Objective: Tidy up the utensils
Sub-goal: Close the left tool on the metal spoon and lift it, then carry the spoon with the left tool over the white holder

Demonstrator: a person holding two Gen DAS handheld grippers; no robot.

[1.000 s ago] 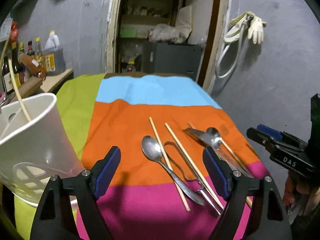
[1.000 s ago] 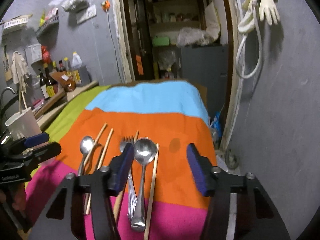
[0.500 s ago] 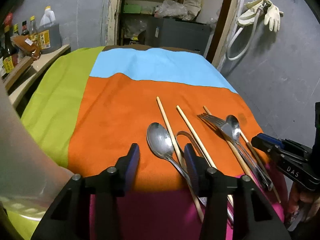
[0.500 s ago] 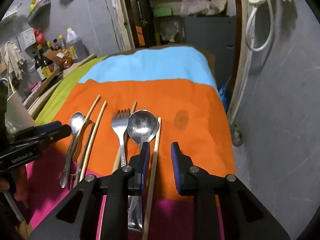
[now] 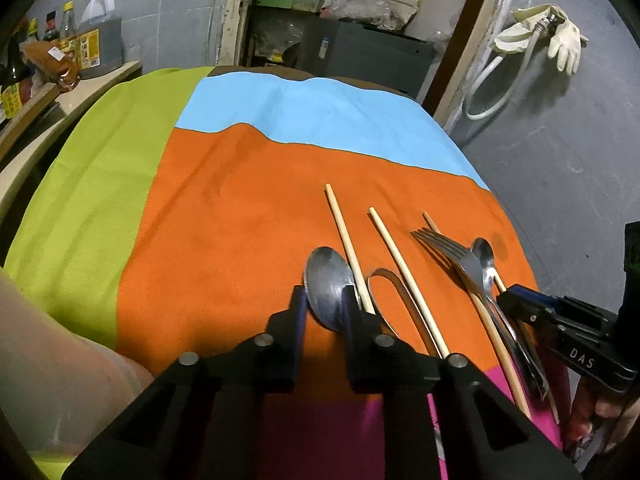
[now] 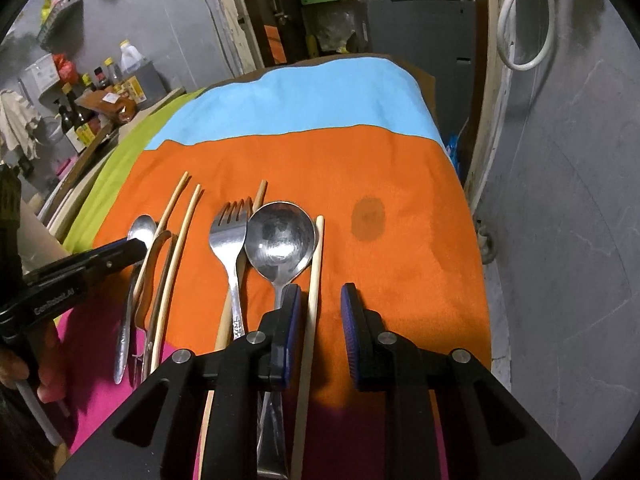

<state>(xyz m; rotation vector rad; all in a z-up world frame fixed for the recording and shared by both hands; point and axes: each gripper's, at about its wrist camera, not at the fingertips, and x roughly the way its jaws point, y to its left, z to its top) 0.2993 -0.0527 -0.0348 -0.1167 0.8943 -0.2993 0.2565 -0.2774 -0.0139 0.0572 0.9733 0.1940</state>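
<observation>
Step in hand: double pick-up off the striped cloth (image 5: 240, 220). The left gripper (image 5: 325, 304) has just been closing, and its jaws look clenched on the small spoon (image 5: 326, 276) at the bowl's near end, with the spoon still flat on the orange band. The right gripper (image 6: 320, 292) is narrowed but not gripping. The outermost chopstick (image 6: 317, 256) lies between its jaws, close by the left pad with a clear gap to the right pad. The large spoon (image 6: 279, 236) sits just outside that left pad. Next, I think: right needs to centre on the chopstick and finish the squeeze without catching the large spoon's handle. Left should lift straight up, because a chopstick (image 5: 348, 240) runs right alongside the small spoon and could drag. Where they go is unclear. A pale blurred shape (image 5: 48, 360) at the left view's lower-left edge may be a container, but it's cut off. Hard to see: both grippers' bodies hide the handle ends. The fork (image 6: 230, 236) covers most of another chopstick. The bent metal loop (image 5: 384, 280) could be tongs, can't tell. Actual pad contact on the small spoon is partly hidden by the fingers.
</observation>
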